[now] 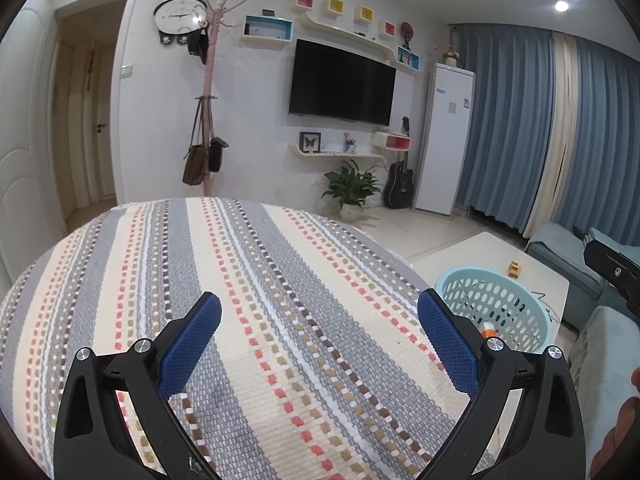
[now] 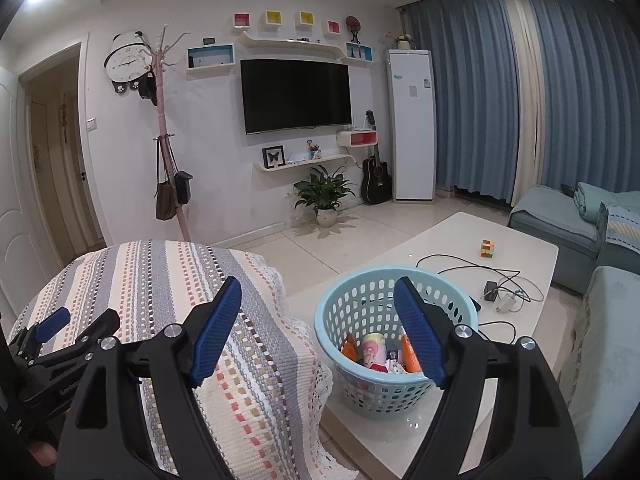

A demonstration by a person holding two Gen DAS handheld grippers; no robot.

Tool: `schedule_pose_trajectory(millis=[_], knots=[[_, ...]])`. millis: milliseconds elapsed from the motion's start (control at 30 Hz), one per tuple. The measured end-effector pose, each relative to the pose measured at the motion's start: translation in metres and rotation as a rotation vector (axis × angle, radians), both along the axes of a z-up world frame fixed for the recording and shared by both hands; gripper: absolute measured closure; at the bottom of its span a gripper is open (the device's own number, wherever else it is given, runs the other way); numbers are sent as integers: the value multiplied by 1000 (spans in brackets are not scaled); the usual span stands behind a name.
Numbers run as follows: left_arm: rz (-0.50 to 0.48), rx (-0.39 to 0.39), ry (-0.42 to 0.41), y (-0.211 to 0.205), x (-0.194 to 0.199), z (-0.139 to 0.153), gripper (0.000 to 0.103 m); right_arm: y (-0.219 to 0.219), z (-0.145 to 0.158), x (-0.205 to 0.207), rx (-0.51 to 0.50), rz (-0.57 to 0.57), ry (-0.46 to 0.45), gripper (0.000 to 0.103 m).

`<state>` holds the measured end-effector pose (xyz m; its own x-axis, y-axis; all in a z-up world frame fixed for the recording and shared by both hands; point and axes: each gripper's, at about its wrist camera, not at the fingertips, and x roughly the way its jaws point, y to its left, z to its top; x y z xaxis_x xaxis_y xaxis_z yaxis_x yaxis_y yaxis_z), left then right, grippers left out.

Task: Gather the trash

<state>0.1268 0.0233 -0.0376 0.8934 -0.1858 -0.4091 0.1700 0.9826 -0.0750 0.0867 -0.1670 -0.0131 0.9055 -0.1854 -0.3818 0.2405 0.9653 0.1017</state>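
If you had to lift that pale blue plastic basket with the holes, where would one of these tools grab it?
Probably by the top rim of the pale blue perforated plastic basket, coming down from above on the near side. It stands upright and open on the white low table, its rim is a thin lip that two fingers can straddle, while the round body looks too wide. The right tool is open and empty.

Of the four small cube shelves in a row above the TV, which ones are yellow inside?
The two middle ones: second cube and third cube from the left have yellow interiors. The two end cubes are red or pink inside.
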Motion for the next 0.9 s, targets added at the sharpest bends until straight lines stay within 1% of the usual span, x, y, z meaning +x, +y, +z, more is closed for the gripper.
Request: schedule_pose_trajectory(millis=[167,733,900], knots=[[-1,12,-4,-3,-1,-1,7,-2,-1,1,-2,5,7,28],[-5,8,-4,-5,-2,-1,8,1,-3,6,-8,15,20,28],[-5,14,-4,-5,-2,-1,7,-3,-4,7,6,9,21,27]])
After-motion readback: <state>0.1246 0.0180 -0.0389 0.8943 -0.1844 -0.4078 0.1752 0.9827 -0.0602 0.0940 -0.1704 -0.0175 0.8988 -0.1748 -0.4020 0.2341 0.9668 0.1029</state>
